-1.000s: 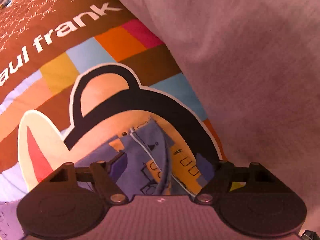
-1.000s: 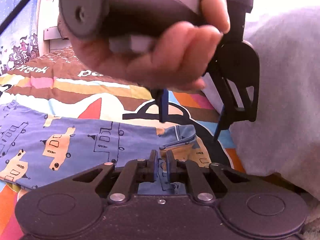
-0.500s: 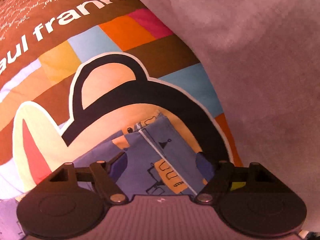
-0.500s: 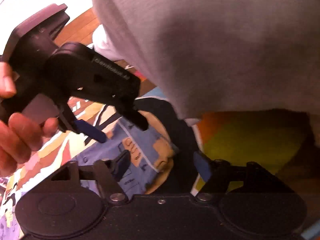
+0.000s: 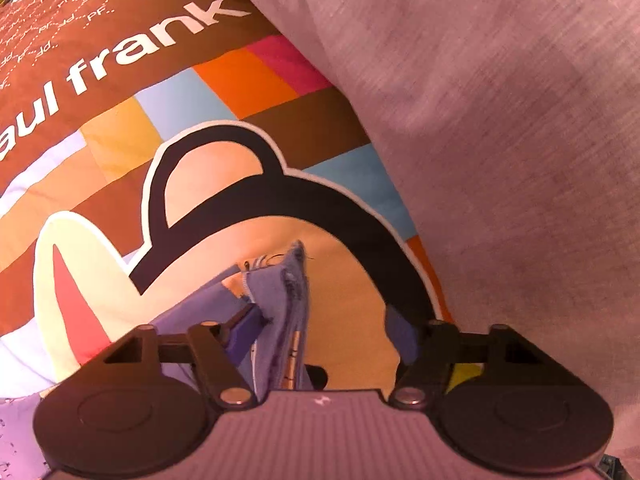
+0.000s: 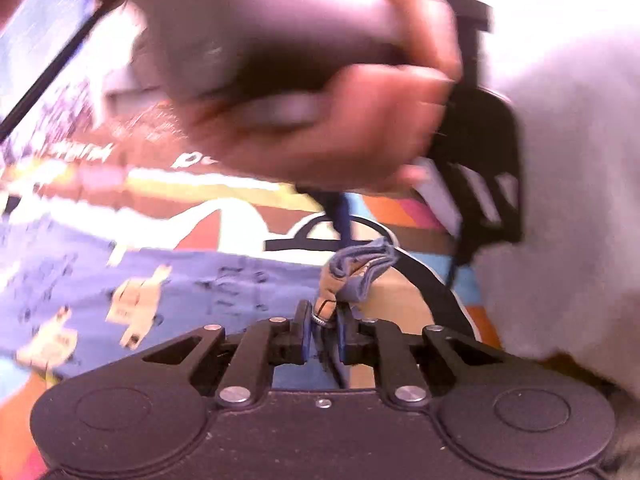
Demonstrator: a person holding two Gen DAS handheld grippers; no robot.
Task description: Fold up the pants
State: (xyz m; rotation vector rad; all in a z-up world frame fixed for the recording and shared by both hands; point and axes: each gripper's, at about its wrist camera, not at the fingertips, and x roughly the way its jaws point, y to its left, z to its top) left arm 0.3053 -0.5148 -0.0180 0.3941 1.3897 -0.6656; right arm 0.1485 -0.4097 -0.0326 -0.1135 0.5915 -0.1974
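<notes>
Left tool under "aul frank" lettering

Right claw clamped, left claw agape

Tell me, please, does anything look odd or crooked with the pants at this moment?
Yes. The corner of the pants is bunched into a crumpled wad instead of lying flat; the right tool is shut on it. The rest of the pants lies spread on the colourful bedspread. The left tool stands open, its jaws having just been closing.

light: warm, bright — glare top right | right view motion-blurred | fisheye bending at edges
</notes>
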